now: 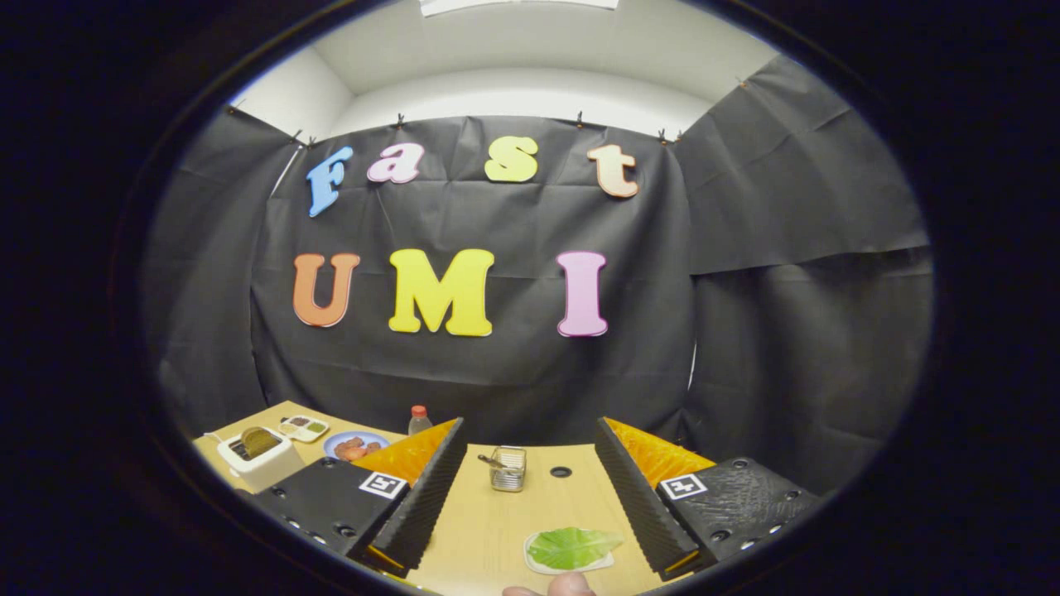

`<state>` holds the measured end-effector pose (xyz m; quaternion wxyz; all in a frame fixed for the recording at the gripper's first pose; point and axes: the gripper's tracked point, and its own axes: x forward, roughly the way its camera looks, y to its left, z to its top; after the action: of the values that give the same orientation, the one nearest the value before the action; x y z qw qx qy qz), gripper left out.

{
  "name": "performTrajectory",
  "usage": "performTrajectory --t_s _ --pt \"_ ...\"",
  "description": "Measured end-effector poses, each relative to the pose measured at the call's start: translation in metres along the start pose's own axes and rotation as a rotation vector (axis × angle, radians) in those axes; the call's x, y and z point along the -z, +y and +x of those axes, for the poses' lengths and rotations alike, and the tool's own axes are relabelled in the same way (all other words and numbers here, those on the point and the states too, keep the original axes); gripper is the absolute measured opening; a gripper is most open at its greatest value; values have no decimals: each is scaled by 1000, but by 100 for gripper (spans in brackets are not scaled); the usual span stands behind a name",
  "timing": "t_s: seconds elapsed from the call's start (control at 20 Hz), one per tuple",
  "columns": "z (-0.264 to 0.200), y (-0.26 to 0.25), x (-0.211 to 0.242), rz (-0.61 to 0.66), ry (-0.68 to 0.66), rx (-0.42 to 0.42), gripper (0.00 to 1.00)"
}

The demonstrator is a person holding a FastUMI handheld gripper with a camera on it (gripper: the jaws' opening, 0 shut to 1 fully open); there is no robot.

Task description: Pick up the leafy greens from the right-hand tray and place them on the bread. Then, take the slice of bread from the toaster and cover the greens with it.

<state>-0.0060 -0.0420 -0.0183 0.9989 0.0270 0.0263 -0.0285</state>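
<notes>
A pale wooden tabletop [497, 521] runs across the bottom of the frame, black cloth draped behind it and a white ceiling above. At lower left sits a white boxy toaster [258, 459] with a browned slice of bread [260, 440] standing in its slot, top edge clear so it can be lifted straight out. Just right of it, a small cream compartment tray [303, 427] holds dark and green bits, then a round blue plate [354, 446] with reddish pieces, then a clear bottle with a red cap [419, 419] against the cloth. Centre frame, a little metal mesh basket [508, 468] stands beyond the fingers, a dark round hole [561, 472] in the table beside it. The gripper [530, 488] has its fingers spread wide, holding nothing. Low between them, nearer the right finger, a flat green lettuce leaf [575, 546] lies across a white slice of bread [540, 564], so I'd judge the greens placed and the toaster slice next. A fingertip [570, 584] peeks in at bottom centre. Square black-and-white markers sit on both finger mounts; no brand or label is readable.
</notes>
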Motion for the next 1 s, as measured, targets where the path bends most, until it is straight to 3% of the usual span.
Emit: performTrajectory --t_s 0.4,1.0 --pt "15 -42 54 5 121 -19 95" --pt "92 -133 274 29 505 -77 95"
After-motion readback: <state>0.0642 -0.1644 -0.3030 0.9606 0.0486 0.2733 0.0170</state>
